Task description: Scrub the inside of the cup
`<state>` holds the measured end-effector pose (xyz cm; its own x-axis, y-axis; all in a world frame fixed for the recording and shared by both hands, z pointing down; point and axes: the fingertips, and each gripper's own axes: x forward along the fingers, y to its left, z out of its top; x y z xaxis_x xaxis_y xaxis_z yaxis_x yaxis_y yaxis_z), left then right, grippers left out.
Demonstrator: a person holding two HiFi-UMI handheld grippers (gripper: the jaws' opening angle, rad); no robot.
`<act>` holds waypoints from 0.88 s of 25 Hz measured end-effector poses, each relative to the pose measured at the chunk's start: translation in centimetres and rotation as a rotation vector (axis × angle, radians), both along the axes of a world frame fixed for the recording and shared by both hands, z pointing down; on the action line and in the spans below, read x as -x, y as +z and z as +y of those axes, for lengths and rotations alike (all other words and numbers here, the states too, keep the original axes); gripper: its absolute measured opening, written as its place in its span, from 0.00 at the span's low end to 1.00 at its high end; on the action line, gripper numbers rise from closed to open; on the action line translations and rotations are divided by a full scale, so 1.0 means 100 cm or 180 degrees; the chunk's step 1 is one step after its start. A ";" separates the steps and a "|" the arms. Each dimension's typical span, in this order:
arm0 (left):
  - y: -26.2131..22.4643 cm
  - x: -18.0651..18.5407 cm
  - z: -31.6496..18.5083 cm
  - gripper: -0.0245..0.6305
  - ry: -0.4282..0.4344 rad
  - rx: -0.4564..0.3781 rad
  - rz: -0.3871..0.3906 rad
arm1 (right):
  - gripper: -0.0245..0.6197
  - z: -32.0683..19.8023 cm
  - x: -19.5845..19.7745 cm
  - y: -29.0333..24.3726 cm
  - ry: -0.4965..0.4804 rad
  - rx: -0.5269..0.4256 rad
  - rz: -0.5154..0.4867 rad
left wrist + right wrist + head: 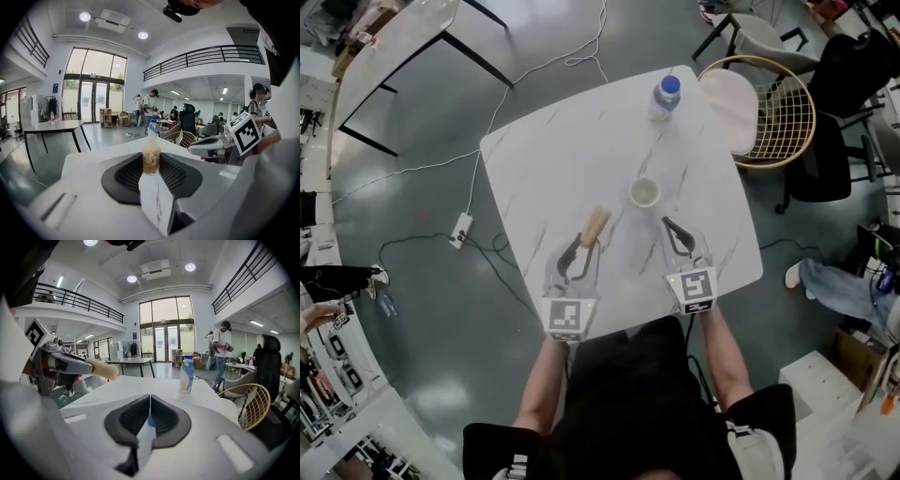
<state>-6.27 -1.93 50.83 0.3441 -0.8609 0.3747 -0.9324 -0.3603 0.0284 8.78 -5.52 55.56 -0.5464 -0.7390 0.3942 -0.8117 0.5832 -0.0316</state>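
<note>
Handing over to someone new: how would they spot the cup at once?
Start at the white marbled table. Near its middle, just beyond the right gripper, stands the cup: small, round, open-topped and pale, unlike the tall blue-capped bottle at the far edge.

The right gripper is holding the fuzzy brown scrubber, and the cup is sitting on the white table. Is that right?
Not quite. The left gripper is holding the fuzzy brown scrubber; the left gripper view shows it pinched between the jaws. The right gripper is shut with nothing in it. The cup is sitting on the white table.
</note>
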 end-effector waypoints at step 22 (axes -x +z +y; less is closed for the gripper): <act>0.062 0.001 -0.016 0.22 0.0012 0.0358 -0.0035 | 0.32 -0.021 0.016 0.101 -0.0321 0.0432 0.0269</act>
